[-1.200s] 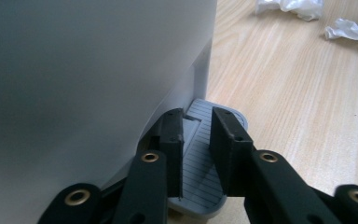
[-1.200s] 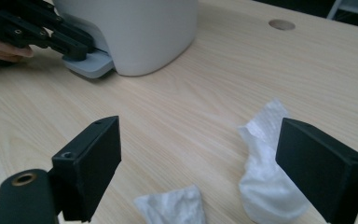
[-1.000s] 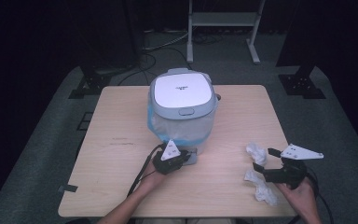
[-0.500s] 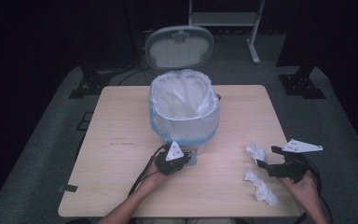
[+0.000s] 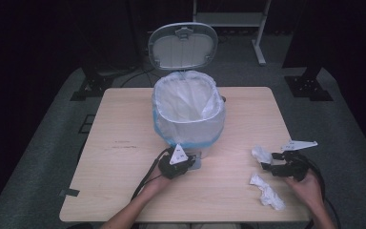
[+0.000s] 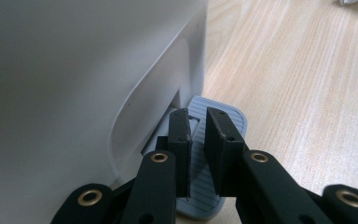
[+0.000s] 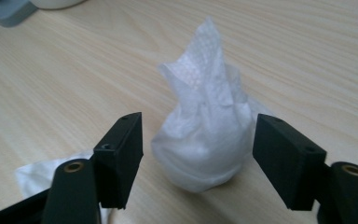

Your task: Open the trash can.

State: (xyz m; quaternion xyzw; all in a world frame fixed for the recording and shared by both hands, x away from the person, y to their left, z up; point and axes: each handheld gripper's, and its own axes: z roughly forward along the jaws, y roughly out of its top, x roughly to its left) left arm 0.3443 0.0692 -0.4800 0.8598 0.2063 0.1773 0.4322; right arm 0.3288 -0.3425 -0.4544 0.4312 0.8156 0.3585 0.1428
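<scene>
Wooden table (image 5: 124,124): lined bin (image 5: 188,110) (lid up), crumpled tissues (image 5: 266,190).

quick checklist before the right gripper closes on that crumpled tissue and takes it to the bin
1. Bin lid raised: ok, it stands upright behind the opening.
2. Left gripper on the pedal: ok, its nearly closed jaws press on the ribbed grey pedal at the bin's base.
3. Right gripper open wide enough: ok, jaws stand apart on both sides of the crumpled tissue.
4. Jaws touching the tissue: not ok, gaps show on both sides.
5. Bin liner open: ok, the white bag lines the rim.
6. Other tissue out of the grasp: cannot tell, a white scrap lies beside one jaw.
</scene>
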